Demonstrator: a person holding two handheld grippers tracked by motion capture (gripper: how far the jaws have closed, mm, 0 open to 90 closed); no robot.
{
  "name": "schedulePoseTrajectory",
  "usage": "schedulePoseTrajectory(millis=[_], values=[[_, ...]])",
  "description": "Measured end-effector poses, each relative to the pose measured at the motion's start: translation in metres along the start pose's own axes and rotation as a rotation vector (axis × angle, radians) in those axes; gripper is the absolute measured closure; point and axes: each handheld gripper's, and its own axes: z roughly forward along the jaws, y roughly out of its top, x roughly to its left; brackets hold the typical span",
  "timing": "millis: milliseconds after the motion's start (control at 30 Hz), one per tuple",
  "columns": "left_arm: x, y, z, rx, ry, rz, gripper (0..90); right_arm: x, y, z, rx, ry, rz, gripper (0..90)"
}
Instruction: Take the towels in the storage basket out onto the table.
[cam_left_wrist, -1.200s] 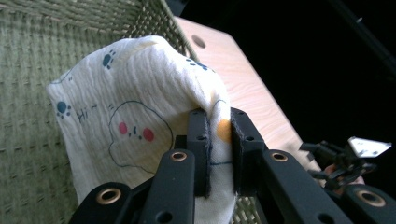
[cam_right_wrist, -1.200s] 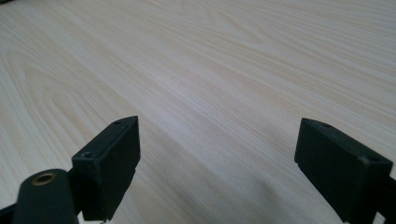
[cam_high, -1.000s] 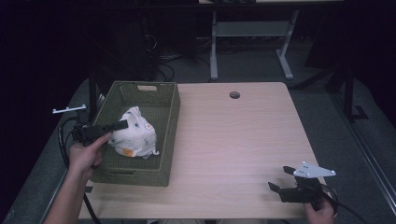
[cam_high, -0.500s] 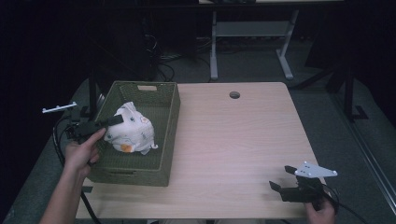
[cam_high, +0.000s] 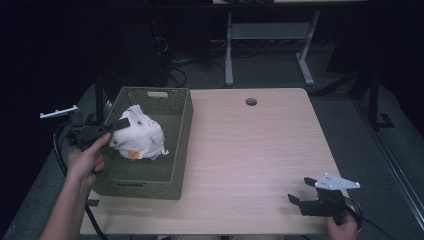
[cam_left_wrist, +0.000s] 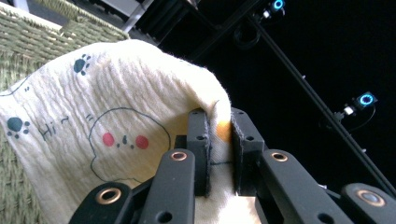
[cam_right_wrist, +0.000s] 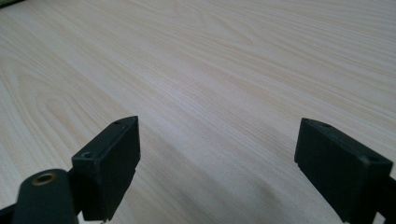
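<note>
High view: the cloth has been lifted higher in the basket than a second ago, and pulled a little toward the basket's far left corner. It is judged that the cloth is being taken out of the basket, and it is not out yet; its bottom is seen hanging low inside.

In the left gripper view, the cloth is pinched tight at a fold between the closed jaws of the left gripper.

The right gripper is held wide open, with nothing in it, near the table's front right corner.
</note>
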Motion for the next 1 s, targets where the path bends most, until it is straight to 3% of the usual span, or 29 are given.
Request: schedulePoseTrajectory(millis=[500,1000], values=[[-0.012,0.008,0.000,-0.013,-0.042,0.005,80.2,0.001,0.001,0.000,-0.003,-0.001,-0.004,14.0],[-0.031,0.017,0.011,-0.005,-0.077,0.027,80.2,0.000,0.001,0.000,-0.006,0.001,-0.003,14.0]])
